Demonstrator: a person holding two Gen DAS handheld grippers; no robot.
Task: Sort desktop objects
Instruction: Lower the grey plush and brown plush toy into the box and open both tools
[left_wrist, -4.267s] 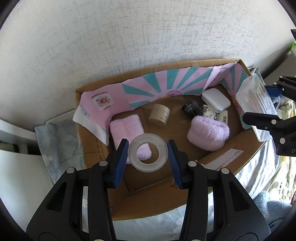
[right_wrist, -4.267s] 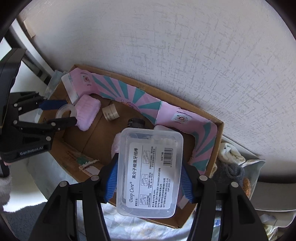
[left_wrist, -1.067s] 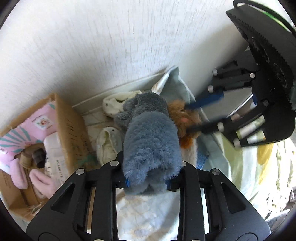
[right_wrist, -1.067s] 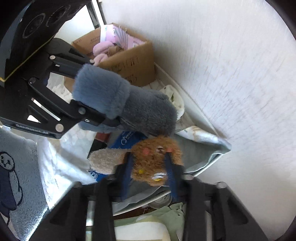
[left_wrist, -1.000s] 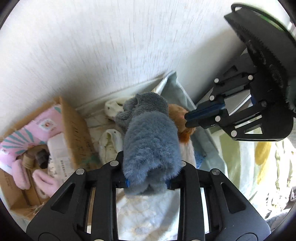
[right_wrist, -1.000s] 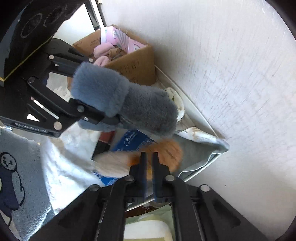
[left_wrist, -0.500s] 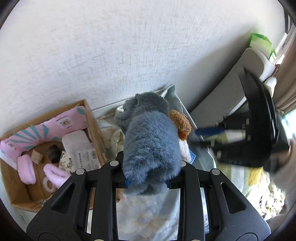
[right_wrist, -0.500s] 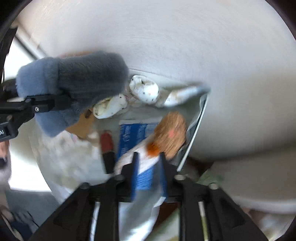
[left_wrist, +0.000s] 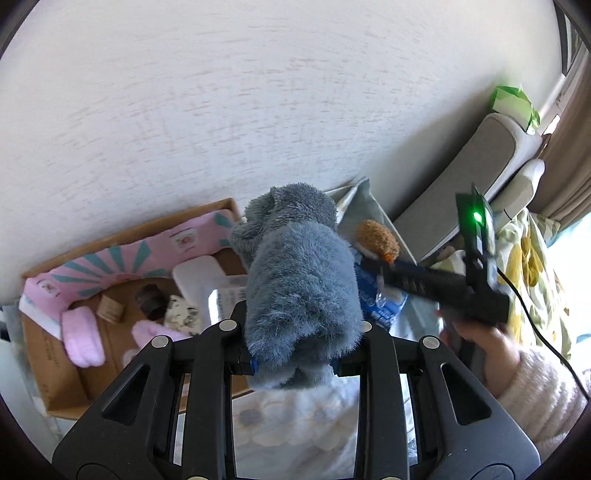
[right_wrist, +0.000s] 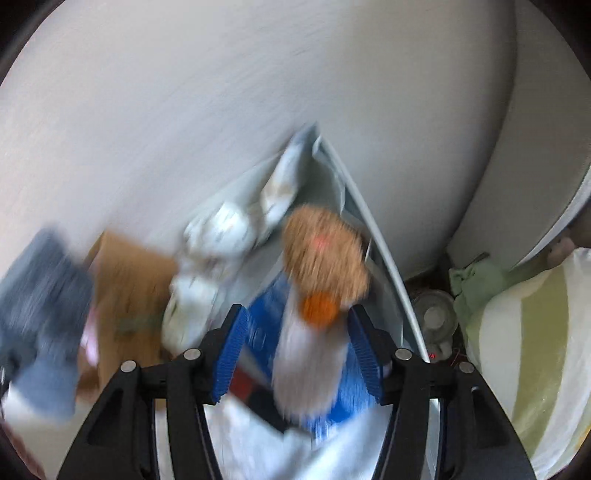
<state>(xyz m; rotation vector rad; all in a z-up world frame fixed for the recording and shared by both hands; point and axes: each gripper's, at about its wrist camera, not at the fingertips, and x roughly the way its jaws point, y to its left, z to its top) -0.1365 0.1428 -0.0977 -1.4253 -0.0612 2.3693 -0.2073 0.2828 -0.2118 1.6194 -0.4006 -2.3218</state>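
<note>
My left gripper (left_wrist: 295, 363) clamped the grey plush toy (left_wrist: 295, 280) aloft beside the cardboard box (left_wrist: 55, 369), likely its destination, while my right gripper (right_wrist: 295, 328) stood wide around the brown plush (right_wrist: 321, 254), not gripping it.

No lettering can be read in either view. The clear plastic box (left_wrist: 207, 284) in the cardboard box (left_wrist: 55, 373) carries a printed label, and the blue packet (left_wrist: 376, 299) white print, both too blurred.
</note>
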